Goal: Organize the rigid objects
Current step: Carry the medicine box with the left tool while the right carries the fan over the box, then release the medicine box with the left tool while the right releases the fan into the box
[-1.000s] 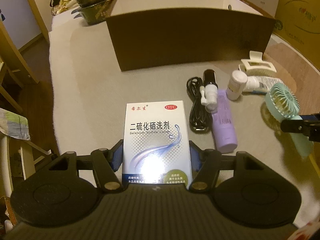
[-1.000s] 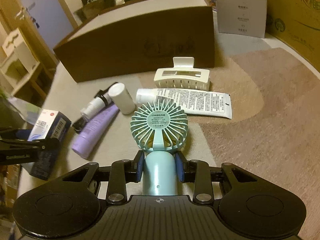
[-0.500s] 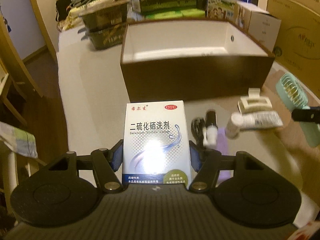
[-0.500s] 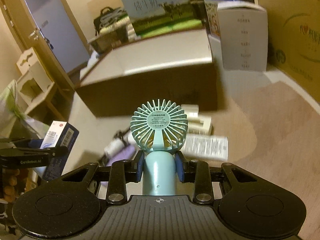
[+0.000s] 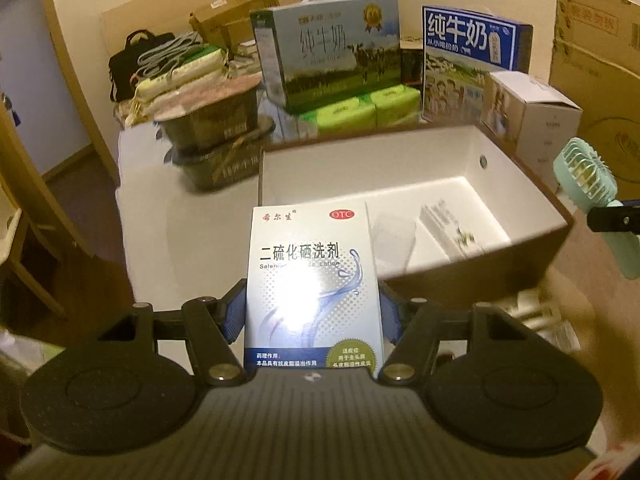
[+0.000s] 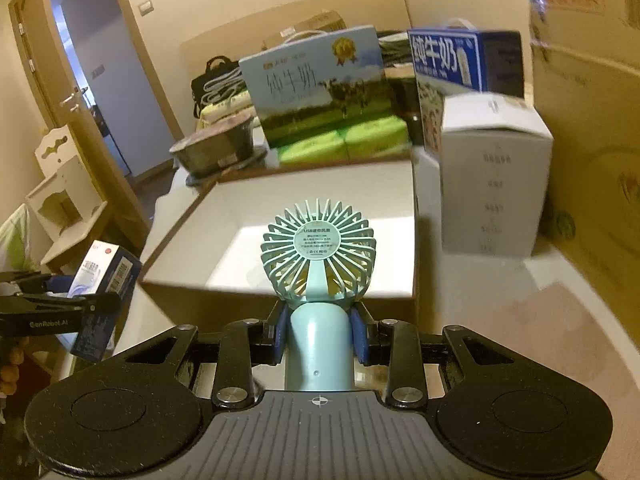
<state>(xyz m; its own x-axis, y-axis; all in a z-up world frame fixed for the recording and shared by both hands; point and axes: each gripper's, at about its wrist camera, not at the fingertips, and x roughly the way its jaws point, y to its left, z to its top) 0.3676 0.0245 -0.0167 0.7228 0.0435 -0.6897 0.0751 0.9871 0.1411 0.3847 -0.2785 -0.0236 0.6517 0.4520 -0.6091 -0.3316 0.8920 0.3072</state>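
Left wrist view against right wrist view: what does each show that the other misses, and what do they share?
Only the left wrist view shows a small white packet lying on the floor of the brown storage box with white lining, and the printed front of the white and blue medicine carton clamped in the left gripper.

Only the right wrist view shows the open doorway and the pale blue handheld fan's handle clamped in the right gripper.

Both show the box, fan, carton and milk cartons behind.
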